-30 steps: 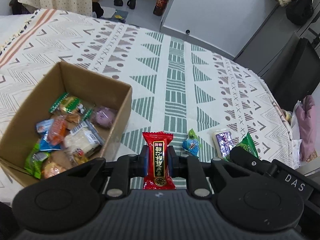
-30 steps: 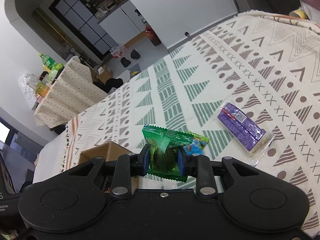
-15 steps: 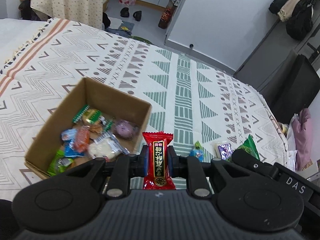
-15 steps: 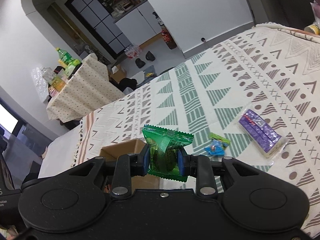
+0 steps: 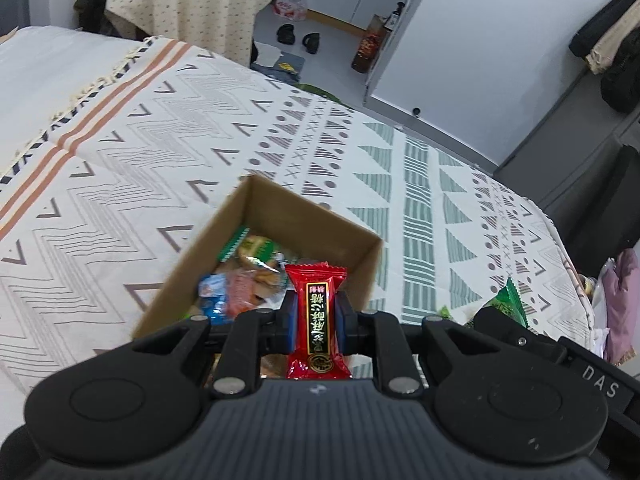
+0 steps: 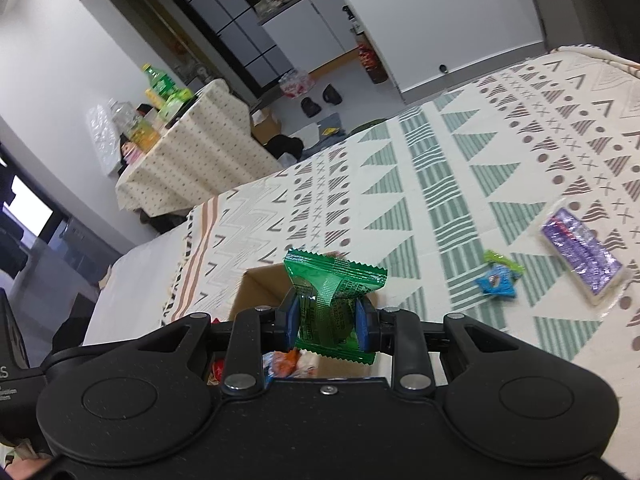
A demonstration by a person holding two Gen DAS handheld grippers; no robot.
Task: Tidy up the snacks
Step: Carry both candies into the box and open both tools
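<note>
Patterned cloth (image 5: 416, 200): cream fabric with green, grey and brown triangles, zigzags and stripes, spread over the whole work surface; everything else rests on it.
Cardboard box (image 5: 276, 208): open-topped, standing on the cloth, directly ahead of the left gripper in the left wrist view and partly hidden behind the right gripper in the right wrist view; it holds a heap of mixed wrapped snacks.
Snacks in box (image 5: 240, 280): green, blue, orange and pale wrappers piled together on the box floor; single items are hard to tell apart.
Left gripper (image 5: 316, 316): fingers clamped on the red candy, poised above the near edge of the box.
Right gripper (image 6: 328, 318): fingers pinched on the green packet, poised just in front of the box.
Purple packet (image 6: 580, 256): flat, clear-edged wrapper lying on the cloth well to the right of the box.
Green packet (image 6: 332, 296): crimped wrapper held upright between the blue pads, clear of the cloth.
Red candy (image 5: 318, 320): upright wrapper with a black and gold label, held between the pads, over the box contents.
Blue candy (image 6: 498, 280): small twisted wrapper with green ends, on the cloth between the box and the purple packet.
</note>
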